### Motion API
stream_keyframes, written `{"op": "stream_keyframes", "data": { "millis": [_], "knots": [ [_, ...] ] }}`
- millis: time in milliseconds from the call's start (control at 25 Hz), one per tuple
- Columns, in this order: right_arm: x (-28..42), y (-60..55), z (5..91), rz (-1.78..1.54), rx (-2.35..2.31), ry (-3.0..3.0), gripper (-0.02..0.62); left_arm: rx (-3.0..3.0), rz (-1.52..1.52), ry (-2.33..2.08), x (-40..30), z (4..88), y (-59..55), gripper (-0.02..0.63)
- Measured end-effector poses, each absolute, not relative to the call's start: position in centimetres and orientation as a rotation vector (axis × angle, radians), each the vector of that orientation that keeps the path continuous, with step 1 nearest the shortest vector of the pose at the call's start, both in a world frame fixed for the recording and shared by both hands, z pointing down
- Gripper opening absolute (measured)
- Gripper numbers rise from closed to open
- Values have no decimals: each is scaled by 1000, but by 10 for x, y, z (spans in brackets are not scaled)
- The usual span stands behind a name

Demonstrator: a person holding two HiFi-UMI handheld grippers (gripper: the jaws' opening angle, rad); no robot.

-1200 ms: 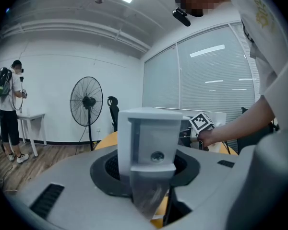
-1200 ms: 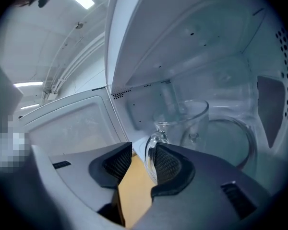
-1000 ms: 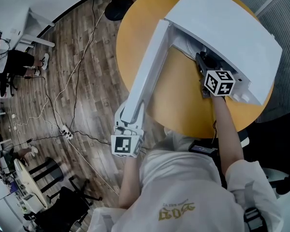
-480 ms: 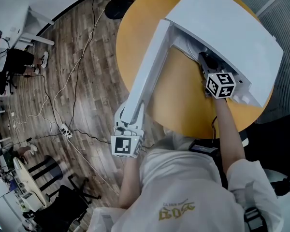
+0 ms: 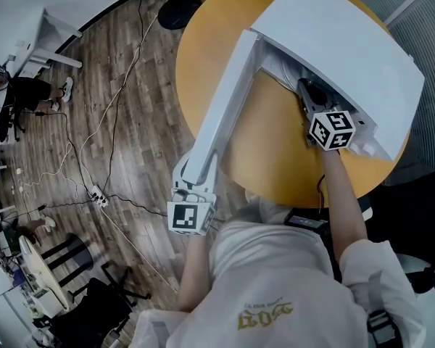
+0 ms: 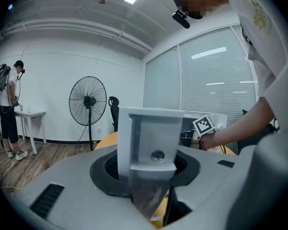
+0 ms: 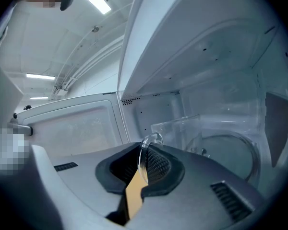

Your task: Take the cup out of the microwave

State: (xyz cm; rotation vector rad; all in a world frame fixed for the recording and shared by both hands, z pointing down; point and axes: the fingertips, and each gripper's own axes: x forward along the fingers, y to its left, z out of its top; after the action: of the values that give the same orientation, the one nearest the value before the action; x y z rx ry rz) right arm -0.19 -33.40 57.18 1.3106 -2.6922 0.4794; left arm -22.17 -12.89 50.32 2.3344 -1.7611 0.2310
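Observation:
A white microwave (image 5: pixel 348 49) stands on the round yellow table (image 5: pixel 203 42) with its door (image 5: pixel 221 107) swung wide towards me. My left gripper (image 5: pixel 192 187) is shut on the door's outer edge (image 6: pixel 151 138), which fills the gap between the jaws of this left gripper (image 6: pixel 153 186). My right gripper (image 5: pixel 312 96) reaches into the oven's mouth. Inside stands a clear glass cup (image 7: pixel 182 131). Its handle (image 7: pixel 151 140) sits between the right gripper's (image 7: pixel 143 164) jaws, which are closing and pinch it.
A glass turntable (image 7: pixel 230 152) lies under the cup inside the cavity. Cables (image 5: pixel 109 122) run across the wooden floor left of the table. A standing fan (image 6: pixel 88 102) and a person (image 6: pixel 9 109) by a small white table are farther off.
The right gripper's marker cube has shifted and rolled slightly at the microwave's mouth. The left gripper and the door have not moved.

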Motion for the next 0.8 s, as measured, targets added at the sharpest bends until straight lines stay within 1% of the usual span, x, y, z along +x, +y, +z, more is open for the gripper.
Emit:
{"op": "stream_keyframes", "data": {
  "millis": [160,800],
  "knots": [
    [-6,-330,568,557,1319,-2723,25,2340,225,-1756,-222,505,-129,175],
    [-20,-301,546,586,1265,-2778,25,2358,201,-1728,-224,506,-128,176]
  ]
}}
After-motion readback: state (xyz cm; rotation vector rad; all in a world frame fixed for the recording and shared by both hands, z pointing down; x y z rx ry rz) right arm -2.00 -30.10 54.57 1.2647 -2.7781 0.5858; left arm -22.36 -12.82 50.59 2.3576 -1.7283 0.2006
